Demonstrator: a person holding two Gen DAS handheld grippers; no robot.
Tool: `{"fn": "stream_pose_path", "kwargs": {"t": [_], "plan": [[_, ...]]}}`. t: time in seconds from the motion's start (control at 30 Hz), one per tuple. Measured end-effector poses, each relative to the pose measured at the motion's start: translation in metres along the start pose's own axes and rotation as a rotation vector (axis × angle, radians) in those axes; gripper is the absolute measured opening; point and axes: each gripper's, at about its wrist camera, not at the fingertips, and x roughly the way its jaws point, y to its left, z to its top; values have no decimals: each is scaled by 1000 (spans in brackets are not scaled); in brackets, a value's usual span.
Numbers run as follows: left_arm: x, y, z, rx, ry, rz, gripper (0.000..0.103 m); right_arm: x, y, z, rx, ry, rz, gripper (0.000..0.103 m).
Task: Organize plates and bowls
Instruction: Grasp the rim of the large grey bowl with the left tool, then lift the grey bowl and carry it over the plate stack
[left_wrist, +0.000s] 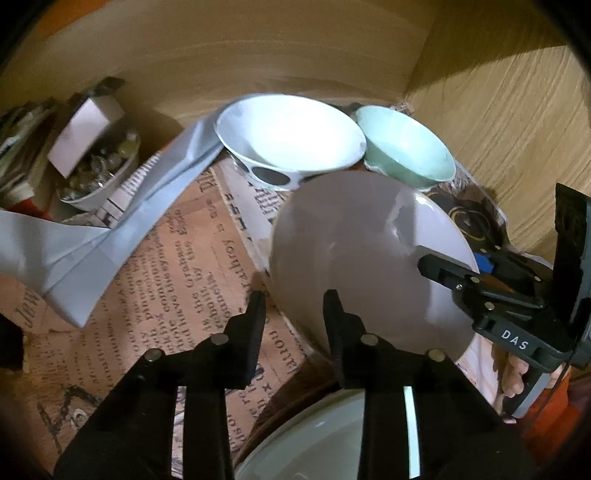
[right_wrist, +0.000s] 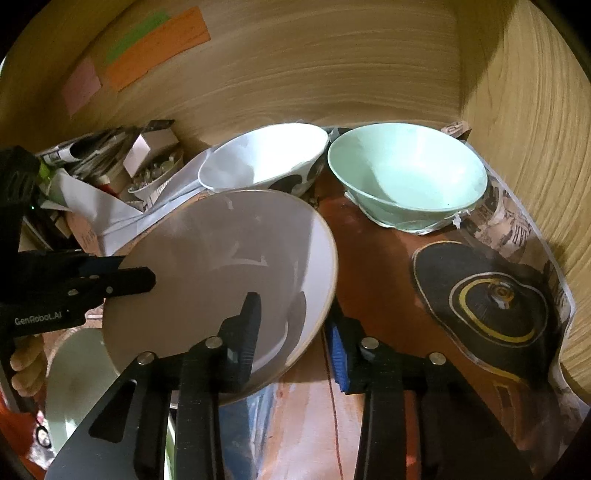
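Note:
A grey-white bowl (right_wrist: 221, 273) is held tilted above the newspaper-lined shelf. My right gripper (right_wrist: 291, 314) is shut on its rim, one finger inside and one outside; it also shows in the left wrist view (left_wrist: 443, 269). My left gripper (left_wrist: 293, 299) is shut on the bowl's (left_wrist: 362, 258) opposite rim and shows in the right wrist view (right_wrist: 125, 280). A white bowl with black spots (right_wrist: 266, 158) (left_wrist: 288, 140) and a mint green bowl (right_wrist: 406, 177) (left_wrist: 406, 147) stand at the back. A pale plate (left_wrist: 325, 443) (right_wrist: 77, 376) lies below.
Wooden walls close the back (right_wrist: 332, 74) and right (right_wrist: 535, 147). At the back left a small bowl of clutter (left_wrist: 99, 173) and papers (left_wrist: 22, 147) stand. Grey folded paper (left_wrist: 92, 251) lies on the newspaper lining (left_wrist: 166, 295).

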Motion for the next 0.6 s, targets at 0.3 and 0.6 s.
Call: {"fn": "stream_pose_path", "kwargs": {"t": [0.3, 0.6], "plan": [[6, -6, 1, 16, 1, 4, 25, -1, 1, 1, 4, -10, -10, 28], [-5, -7, -2, 8, -24, 5, 25, -15, 7, 4, 9, -40, -10, 28]]}}
